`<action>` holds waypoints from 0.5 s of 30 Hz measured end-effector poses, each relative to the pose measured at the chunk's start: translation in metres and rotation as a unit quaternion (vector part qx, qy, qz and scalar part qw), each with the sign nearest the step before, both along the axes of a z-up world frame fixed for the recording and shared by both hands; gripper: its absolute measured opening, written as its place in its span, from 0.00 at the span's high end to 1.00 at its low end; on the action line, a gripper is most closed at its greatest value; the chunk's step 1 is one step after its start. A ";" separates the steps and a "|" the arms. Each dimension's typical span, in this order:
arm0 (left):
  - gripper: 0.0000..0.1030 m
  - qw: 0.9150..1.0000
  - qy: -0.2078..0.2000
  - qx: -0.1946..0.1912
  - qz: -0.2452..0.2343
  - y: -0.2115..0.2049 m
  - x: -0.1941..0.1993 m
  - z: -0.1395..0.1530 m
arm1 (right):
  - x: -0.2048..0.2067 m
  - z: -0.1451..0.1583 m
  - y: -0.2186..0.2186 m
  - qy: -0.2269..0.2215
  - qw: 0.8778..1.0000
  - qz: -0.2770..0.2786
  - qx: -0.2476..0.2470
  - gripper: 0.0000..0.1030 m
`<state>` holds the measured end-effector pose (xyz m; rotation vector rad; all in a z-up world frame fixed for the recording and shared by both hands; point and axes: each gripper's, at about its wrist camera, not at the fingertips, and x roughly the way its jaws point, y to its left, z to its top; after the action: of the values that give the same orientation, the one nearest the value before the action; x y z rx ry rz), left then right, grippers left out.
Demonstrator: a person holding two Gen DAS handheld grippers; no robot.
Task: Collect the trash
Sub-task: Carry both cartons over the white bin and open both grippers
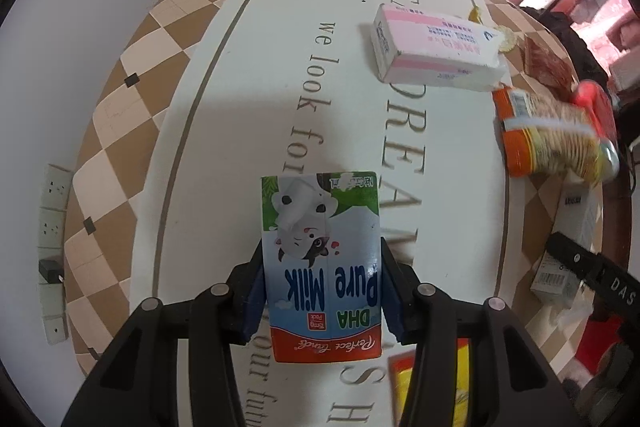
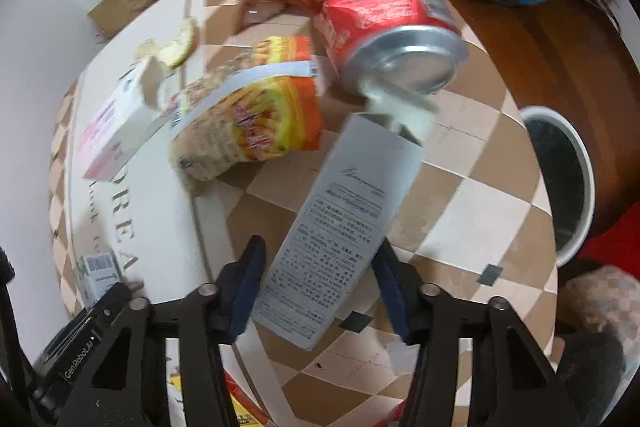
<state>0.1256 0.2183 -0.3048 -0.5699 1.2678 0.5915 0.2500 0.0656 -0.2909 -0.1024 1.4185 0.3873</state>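
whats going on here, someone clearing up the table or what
A person is collecting trash off a cloth-covered table with a handheld gripper in each hand. The left gripper is clamped on a Pure Milk carton. The right gripper has a grey printed box between its fingers, though it is unclear whether both pads touch it. Still lying on the table are a pink and white box, a pack of crackers and a red can. A white-rimmed bin stands beside the table.
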 end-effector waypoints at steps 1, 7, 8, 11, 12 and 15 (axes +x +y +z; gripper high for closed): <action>0.57 1.000 -0.001 0.004 -0.003 -0.002 -0.002 -0.001 | -0.003 0.000 0.001 -0.001 1.000 0.006 0.002 0.58; 0.57 0.999 -0.010 0.039 -0.007 -0.010 -0.041 0.013 | -0.028 0.009 -0.004 -0.015 0.999 0.041 0.030 0.63; 0.57 0.999 -0.013 0.041 -0.005 -0.011 -0.046 0.018 | -0.033 0.013 -0.008 -0.015 0.998 0.043 0.039 0.63; 0.57 0.998 -0.027 0.052 -0.002 -0.016 -0.062 0.039 | -0.044 0.025 -0.018 -0.023 0.996 0.051 0.068 0.63; 0.57 0.998 -0.032 0.059 -0.004 -0.021 -0.063 0.047 | -0.046 0.031 -0.022 -0.027 0.995 0.053 0.082 0.63; 0.57 0.996 -0.047 0.079 -0.011 -0.029 -0.067 0.075 | -0.050 0.048 -0.033 -0.039 0.992 0.053 0.108 0.64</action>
<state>0.0585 0.1892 -0.2301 -0.4463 1.1268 0.6340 0.2005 0.0329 -0.2433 -0.0163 1.2884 0.6173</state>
